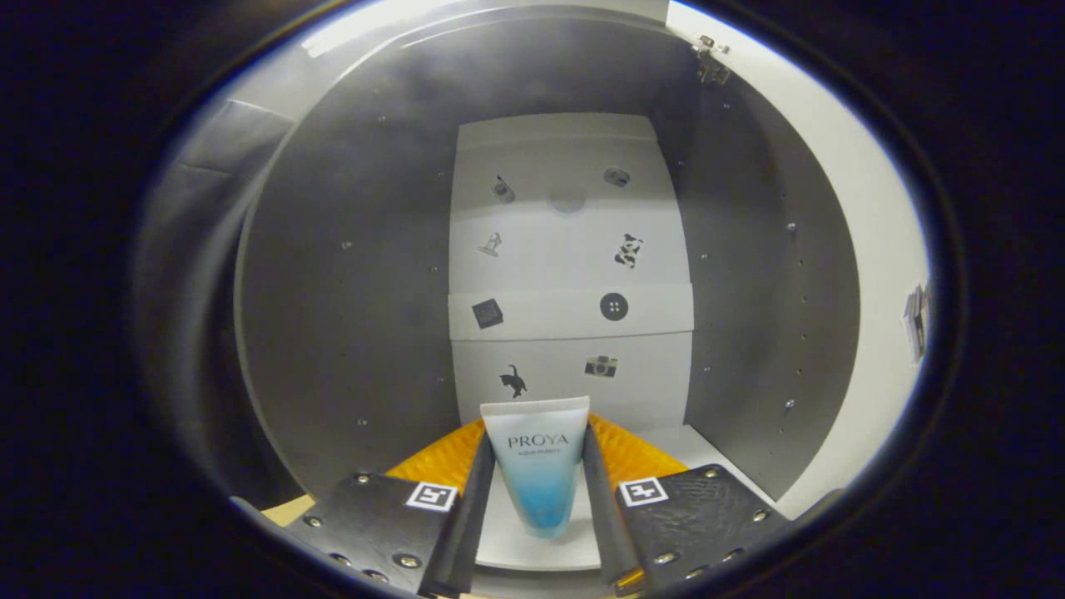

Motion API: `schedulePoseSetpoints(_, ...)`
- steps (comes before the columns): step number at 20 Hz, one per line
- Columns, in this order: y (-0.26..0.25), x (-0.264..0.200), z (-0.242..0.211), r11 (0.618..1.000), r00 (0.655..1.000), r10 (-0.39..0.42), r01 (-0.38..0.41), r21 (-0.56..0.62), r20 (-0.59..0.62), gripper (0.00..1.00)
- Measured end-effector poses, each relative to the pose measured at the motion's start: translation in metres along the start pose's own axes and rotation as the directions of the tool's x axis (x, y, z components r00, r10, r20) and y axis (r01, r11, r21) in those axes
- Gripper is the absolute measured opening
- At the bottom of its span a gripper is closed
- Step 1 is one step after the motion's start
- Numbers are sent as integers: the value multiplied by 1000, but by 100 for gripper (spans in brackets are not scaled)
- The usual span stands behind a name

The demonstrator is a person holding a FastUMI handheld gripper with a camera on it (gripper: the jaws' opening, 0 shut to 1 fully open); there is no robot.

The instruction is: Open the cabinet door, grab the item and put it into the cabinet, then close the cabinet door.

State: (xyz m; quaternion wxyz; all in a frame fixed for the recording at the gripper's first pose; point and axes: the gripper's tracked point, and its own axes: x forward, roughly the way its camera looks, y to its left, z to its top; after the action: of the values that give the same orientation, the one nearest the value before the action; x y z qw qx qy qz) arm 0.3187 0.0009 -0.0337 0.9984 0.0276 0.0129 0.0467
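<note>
Grey side panels of an open cabinet (pixel 349 274) close in on the left and right, and a white back panel (pixel 570 249) dotted with small black picture stickers faces the camera at the far end. On the right, the white cabinet door (pixel 865 274) stands swung open, with a metal hinge (pixel 711 62) near its top corner. A white cabinet floor (pixel 691 441) runs from the back panel toward the near edge.

The tongs (pixel 539 474) are narrowed onto a white-and-blue squeeze tube of cream (pixel 539 474), which stands with its flat crimped end up and its blue end down. Both black fingers (pixel 474 499) press its sides, with orange padding behind them. The tube is already past the door line, inside the cabinet, above the near part of the floor; whether its lower end touches the floor cannot be told.

By my reading, the step in hand is setting the tube down. It should go well if the tube is lowered until its blue end bears on the floor, a little deeper in so the door clears it. The fingers should part slowly and evenly, since a narrow tube like this may tip. After that, a straight pull-back avoids brushing it.
</note>
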Motion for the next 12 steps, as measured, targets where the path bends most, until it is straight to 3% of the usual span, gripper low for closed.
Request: schedulePoseSetpoints(12,-11,17,-32,999,997,-48,49,5,-61,57)
